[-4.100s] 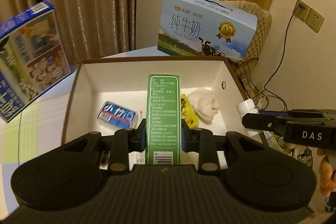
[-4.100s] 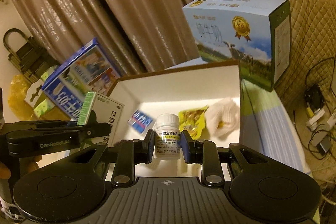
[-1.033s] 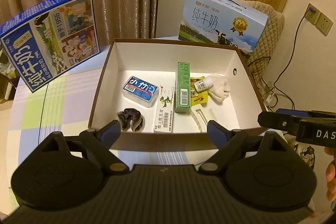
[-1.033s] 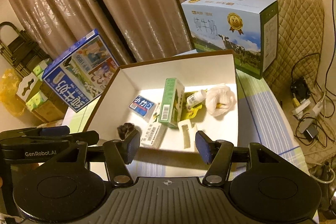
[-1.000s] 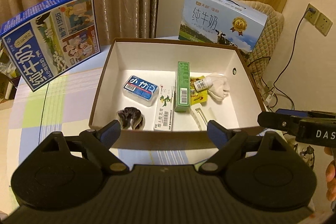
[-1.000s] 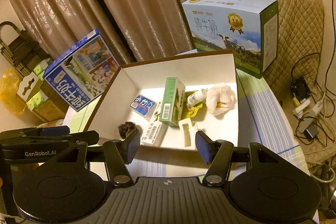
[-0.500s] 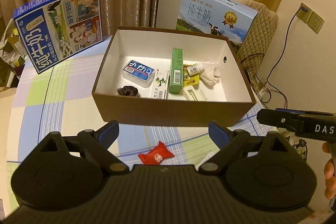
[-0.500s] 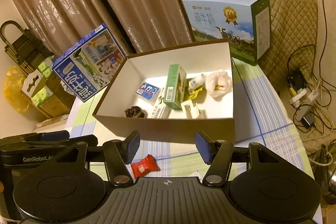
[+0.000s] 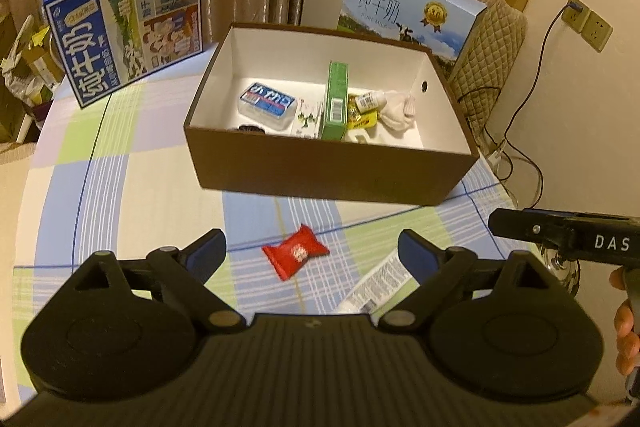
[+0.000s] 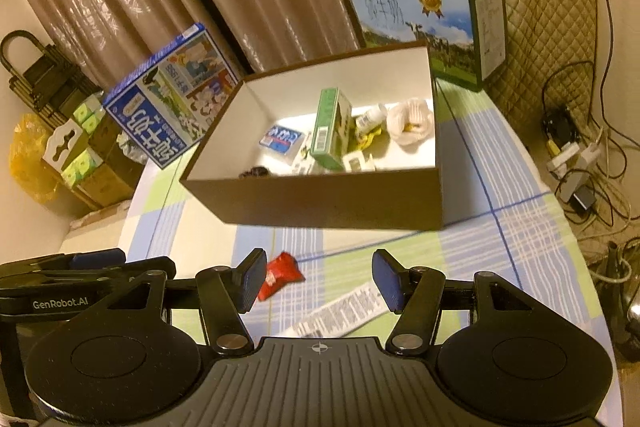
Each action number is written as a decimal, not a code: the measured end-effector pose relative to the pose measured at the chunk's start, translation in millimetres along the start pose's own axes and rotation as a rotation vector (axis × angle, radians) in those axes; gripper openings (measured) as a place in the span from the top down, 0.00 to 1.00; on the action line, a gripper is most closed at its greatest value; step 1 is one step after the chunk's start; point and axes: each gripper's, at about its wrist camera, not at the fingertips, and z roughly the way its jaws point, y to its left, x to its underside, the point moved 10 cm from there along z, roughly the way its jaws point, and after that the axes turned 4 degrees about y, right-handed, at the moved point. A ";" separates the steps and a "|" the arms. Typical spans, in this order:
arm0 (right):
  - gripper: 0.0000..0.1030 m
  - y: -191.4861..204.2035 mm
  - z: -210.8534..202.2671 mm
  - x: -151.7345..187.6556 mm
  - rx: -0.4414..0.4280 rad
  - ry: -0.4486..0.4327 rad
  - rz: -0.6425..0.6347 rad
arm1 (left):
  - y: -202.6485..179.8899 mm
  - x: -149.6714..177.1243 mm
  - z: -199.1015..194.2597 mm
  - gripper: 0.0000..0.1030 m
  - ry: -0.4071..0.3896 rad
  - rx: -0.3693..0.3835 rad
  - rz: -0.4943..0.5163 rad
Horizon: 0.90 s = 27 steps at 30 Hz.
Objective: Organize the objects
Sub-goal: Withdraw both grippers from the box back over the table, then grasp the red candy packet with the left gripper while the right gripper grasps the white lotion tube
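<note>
A brown box (image 9: 320, 167) with white inside stands on the checked tablecloth; it also shows in the right wrist view (image 10: 320, 203). In it lie a green carton (image 9: 336, 101), a blue packet (image 9: 267, 99), a small white bottle (image 9: 370, 101), a white cloth (image 9: 398, 109) and other small items. A red candy wrapper (image 9: 295, 253) and a white tube (image 9: 378, 287) lie on the cloth in front of the box. My left gripper (image 9: 314, 253) is open and empty just above them. My right gripper (image 10: 320, 281) is open and empty over the tube (image 10: 340, 313), with the candy (image 10: 280, 275) by its left finger.
A dark blue milk carton box (image 9: 128, 23) leans at the back left. A light blue milk box (image 9: 408, 7) stands behind the brown box, by a quilted chair (image 9: 492, 59). Cables and a power strip (image 10: 572, 163) lie on the floor to the right.
Both grippers have pulled back from the box and lowered, both open and empty. The candy and the tube have come into view in front of the box.
</note>
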 end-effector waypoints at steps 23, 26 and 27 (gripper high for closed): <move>0.46 -12.8 39.3 64.7 0.031 0.182 0.042 | 24.4 67.3 16.4 0.12 0.119 -0.051 -0.032; 0.46 -14.8 50.2 72.9 0.032 0.212 0.055 | 29.6 73.8 20.6 0.12 0.137 -0.064 -0.033; 0.46 -15.4 54.2 75.7 0.029 0.222 0.062 | 31.4 75.5 21.7 0.12 0.142 -0.065 -0.037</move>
